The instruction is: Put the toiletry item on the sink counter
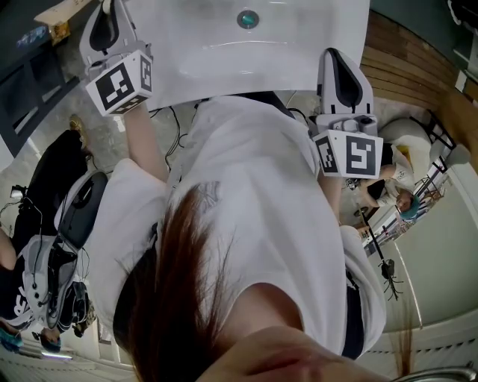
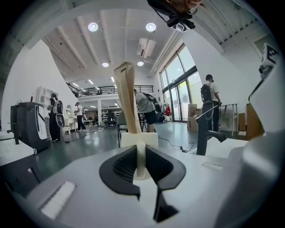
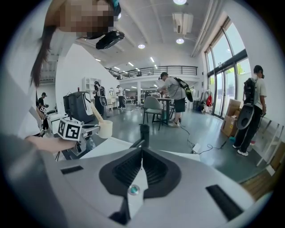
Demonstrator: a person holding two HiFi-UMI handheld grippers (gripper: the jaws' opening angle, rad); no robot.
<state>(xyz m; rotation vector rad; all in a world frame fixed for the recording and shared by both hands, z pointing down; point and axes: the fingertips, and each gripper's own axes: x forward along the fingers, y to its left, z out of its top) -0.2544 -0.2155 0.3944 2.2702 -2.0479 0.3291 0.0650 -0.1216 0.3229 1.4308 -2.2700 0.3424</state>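
Observation:
The toiletry item is a beige tube (image 2: 126,95) standing on a wide white cap (image 2: 139,139). My left gripper (image 2: 140,151) is shut on its cap end and holds it upright. In the right gripper view the tube (image 3: 103,127) shows at the left, held just above the white sink counter (image 3: 111,147). In the head view the left gripper (image 1: 110,19) is at the sink's (image 1: 299,45) left edge. My right gripper (image 1: 337,67) is at its right front corner. The right gripper (image 3: 141,151) has its jaws together with nothing between them, pointing at the black faucet (image 3: 144,132).
The basin drain (image 1: 247,19) lies at the top of the head view. The black faucet (image 2: 202,133) stands to the right of the held tube. Black equipment (image 1: 82,209) sits on the floor at the left. Several people, a chair (image 3: 153,107) and boxes are far behind.

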